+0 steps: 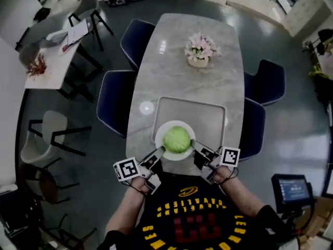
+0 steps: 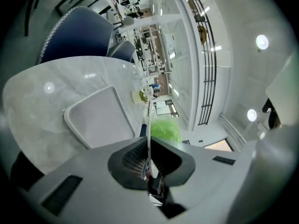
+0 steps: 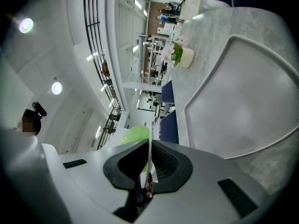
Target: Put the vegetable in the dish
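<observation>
A round green cabbage (image 1: 177, 139) lies in a white dish (image 1: 180, 158), which is over the near edge of a grey tray (image 1: 190, 108). My left gripper (image 1: 160, 151) is shut on the dish's left rim. My right gripper (image 1: 195, 146) is shut on its right rim. In the left gripper view the dish rim (image 2: 149, 139) runs edge-on between the jaws of the gripper (image 2: 149, 164), with the cabbage (image 2: 164, 129) beyond. The right gripper view shows the same: a thin rim (image 3: 150, 153) in the gripper (image 3: 149, 167), the cabbage (image 3: 135, 134) behind it. I cannot tell whether the dish rests on the tray.
The marble table (image 1: 156, 77) carries a pot of pink flowers (image 1: 199, 51) at its far end and a small round coaster (image 1: 146, 108) left of the tray. Dark blue chairs (image 1: 114, 108) stand along both sides. The table's near edge is right under the grippers.
</observation>
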